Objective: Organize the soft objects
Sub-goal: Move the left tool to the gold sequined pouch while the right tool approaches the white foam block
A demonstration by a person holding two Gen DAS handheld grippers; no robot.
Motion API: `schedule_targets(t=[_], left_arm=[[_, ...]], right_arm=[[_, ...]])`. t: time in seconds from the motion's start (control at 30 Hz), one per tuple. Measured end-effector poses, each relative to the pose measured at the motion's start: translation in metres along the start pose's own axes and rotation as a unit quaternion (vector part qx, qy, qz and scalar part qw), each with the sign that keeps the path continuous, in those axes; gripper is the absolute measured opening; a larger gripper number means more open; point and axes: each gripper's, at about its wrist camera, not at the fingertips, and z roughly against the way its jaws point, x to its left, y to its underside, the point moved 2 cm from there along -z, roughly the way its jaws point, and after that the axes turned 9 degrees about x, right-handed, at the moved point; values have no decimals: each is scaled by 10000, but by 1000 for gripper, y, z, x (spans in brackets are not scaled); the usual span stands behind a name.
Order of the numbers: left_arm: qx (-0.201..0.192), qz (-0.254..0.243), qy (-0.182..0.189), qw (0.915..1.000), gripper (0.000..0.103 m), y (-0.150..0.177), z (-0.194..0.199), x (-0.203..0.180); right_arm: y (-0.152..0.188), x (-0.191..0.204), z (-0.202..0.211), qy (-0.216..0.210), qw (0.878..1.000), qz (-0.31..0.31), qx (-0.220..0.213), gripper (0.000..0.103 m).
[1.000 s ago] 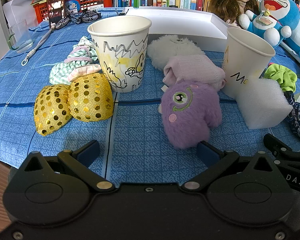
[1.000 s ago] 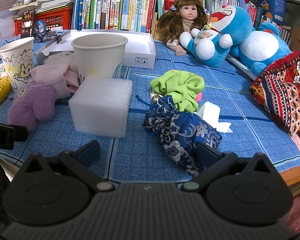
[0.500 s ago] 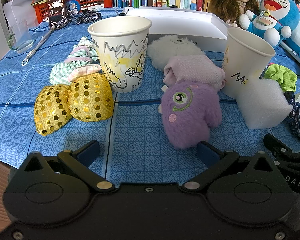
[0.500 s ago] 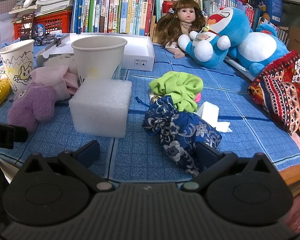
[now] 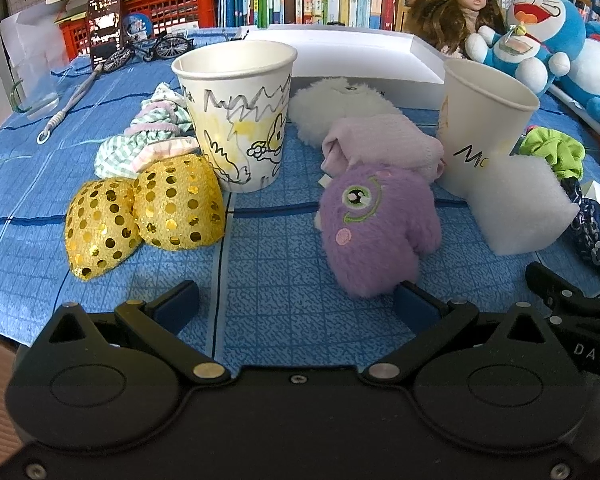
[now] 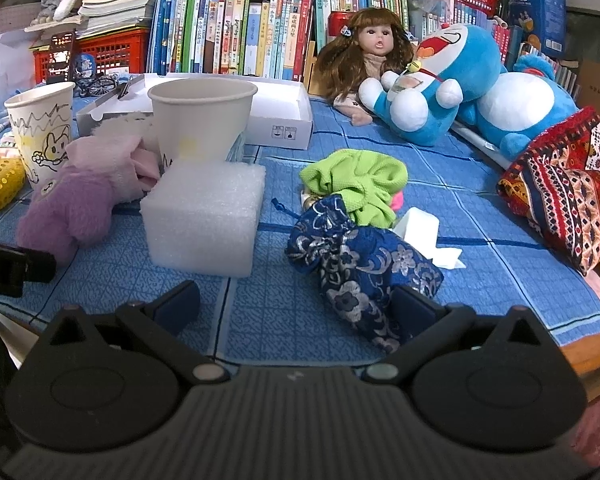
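While both grippers sit low at the near edge of the tabletop, pointing in toward the far edge, jaws on each are spread wide with nothing held. Left gripper [image 5: 296,304] faces the left half, right gripper [image 6: 296,304] the right half.

Surface: blue grid tablecloth [image 5: 276,240] over the tabletop; bookshelf [image 6: 236,28] and red crates along the far edge.

Largest to smallest:
- blue cat plush [image 6: 440,80] and doll [image 6: 368,56] at the far right, leaning together
- white box [image 6: 276,116] near the far edge, centre
- patterned red cloth [image 6: 560,196] at the right edge
- white foam block [image 6: 204,216], touching the plain paper cup [image 6: 200,116] behind it
- drawn-on paper cup [image 5: 236,116], upright
- purple plush [image 5: 376,232], just ahead of the left gripper's right finger, not between the jaws
- blue floral pouch [image 6: 360,260], its near end just beside the right gripper's right finger
- gold sequin piece [image 5: 144,216], ahead and left of the left gripper
- green scrunchie [image 6: 356,184], touching the pouch's far side
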Motion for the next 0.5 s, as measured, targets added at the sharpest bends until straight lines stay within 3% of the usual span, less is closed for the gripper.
schedule_targets(t=[0.23,0.4,0.5], left_arm=[[-298,-113,69,9995,103,9,3,1],[-312,-134,190,9992,99,11,11,5],[-542,-181,195,9982,98,12,25,7]], right_arm=[[0,2,9,-103,9995,267,-99,103],[-3,5,24,-282,9982,367,-382,103],[-8,7,32,-476,9966,315,-602,103]])
